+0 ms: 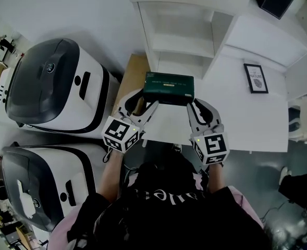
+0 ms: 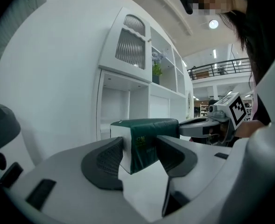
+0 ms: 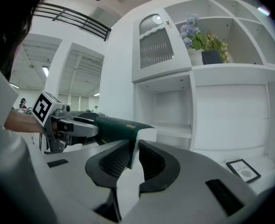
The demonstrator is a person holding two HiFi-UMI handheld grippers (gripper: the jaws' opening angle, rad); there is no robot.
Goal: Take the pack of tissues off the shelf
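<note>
Progress: dark green pack of tissues point(image 1: 169, 88) hangs in the air just in front of the white shelf unit point(image 1: 179, 35), carried between the two tongs and touching none of its boards. Judged from this, the pick-up is done; what is left is to draw the pack further from the shelf unit and set it down somewhere.

Left gripper point(image 1: 143, 104): jaws pressed on the pack's end that points away from the framed picture, one ribbed pad on each side face (left gripper view, point(image 2: 139, 148)).

Right gripper point(image 1: 197, 108): jaws nearly together, pinching the thin white end flap at the pack's other end (right gripper view, point(image 3: 133, 155)).

Shelf unit compartments behind the pack look bare in both gripper views point(image 2: 128, 106) point(image 3: 174, 106).

Surface: white counter point(image 1: 257, 119) runs out from the foot of the shelf unit, directly below the pack. A small framed picture point(image 1: 256, 78) lies flat on it, to the right of the shelf opening.

Room:
- ribbed-glass cabinet door point(image 3: 156, 45) above the open compartments
- plant in a black pot point(image 3: 205, 43) in an upper cubby
- two large white machines with dark grey tops point(image 1: 54, 85) on the floor to the left of the shelf unit
- bright hall with ceiling lights and a railing beyond
</note>
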